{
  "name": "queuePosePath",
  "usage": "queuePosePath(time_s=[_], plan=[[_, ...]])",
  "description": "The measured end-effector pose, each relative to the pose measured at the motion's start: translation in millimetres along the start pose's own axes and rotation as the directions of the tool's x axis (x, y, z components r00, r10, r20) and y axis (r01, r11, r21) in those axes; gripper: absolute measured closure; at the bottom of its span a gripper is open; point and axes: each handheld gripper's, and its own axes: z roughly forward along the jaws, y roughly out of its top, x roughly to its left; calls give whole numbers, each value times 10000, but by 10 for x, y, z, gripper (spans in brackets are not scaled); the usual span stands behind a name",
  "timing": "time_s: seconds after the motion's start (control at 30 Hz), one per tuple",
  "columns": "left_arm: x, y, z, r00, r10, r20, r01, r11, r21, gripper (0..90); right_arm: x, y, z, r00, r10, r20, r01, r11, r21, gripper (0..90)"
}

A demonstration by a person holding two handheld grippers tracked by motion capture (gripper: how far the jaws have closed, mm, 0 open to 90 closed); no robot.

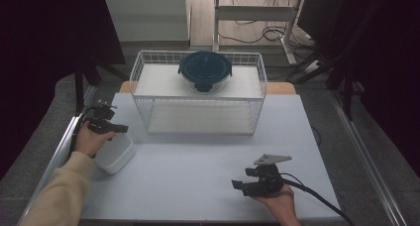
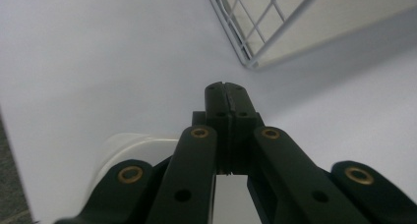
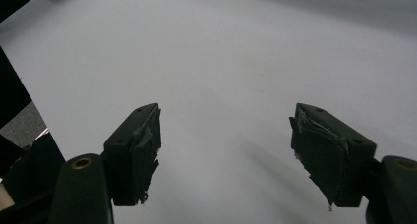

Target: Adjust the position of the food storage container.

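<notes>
At the left edge of the table [image 1: 208, 176], the person's left hand [image 1: 89, 139] comes in from the lower left on a cream sleeve [image 1: 57, 194], the forearm angled up and inward; it carries the left gripper [image 1: 119, 129] just above the near-left rim of a white rectangular container [image 1: 116, 154], with the jaws pointing toward the middle of the table; in the left gripper view the left gripper [image 2: 226, 94] has its two black jaws pressed flat together with nothing between them, the container's white rim [image 2: 133, 145] showing beneath the left linkage and a corner of the white wire basket [image 2: 251, 32] further ahead; the container stands open on the table near its left edge, well apart from the basket; the right hand [image 1: 275, 198] rests low at the near right of the table, palm under the right gripper [image 1: 240, 185], which lies about level and points left, a grey three-cornered plate [image 1: 271, 159] on top and a cable [image 1: 317, 198] trailing off to the right; in the right gripper view the right gripper [image 3: 223, 145] stands spread wide over bare table, holding nothing; on the basket's upper shelf sits a round container with a dark blue lid [image 1: 205, 70].
</notes>
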Motion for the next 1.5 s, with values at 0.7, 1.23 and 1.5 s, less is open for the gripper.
queuePosePath(time_s=[0.7,1.23,1.5], plan=[[610,-541,-307,9914,-915,-935,946,9951,284,900,-11,26,-62,9999,71,139,-69,9998,-169,265],[539,-845,-251,9952,-951,-245,969,9913,895,900,-23,56,-147,9998,97,174,-89,9990,-427,263],[236,-911,-205,9964,-567,636,502,9938,995,900,-21,62,-170,9998,116,156,-109,9989,-452,263]])
